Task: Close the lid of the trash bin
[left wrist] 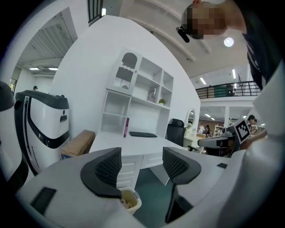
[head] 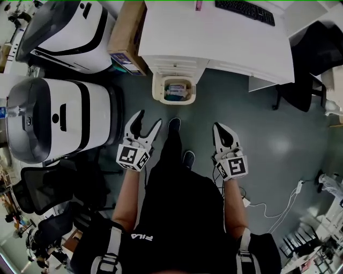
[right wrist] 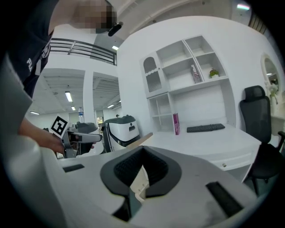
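Trash bin (head: 158, 92) is open on top, with rubbish (head: 175, 90) showing inside, so the closing job has not begun. Left tool (head: 149, 119) has its jaws wide apart and holds nothing. Right tool (head: 221, 130) has its jaws pressed together and holds nothing too. Both are held out low in front of the person, pointing toward the bin but well apart from it. The bin sits on the floor (head: 252, 123), right against the white bench (head: 214, 43).

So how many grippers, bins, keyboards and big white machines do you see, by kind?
Grippers: 2, left gripper and right gripper
White machines: 2
Bin: 1
Keyboard: 1
Total: 6
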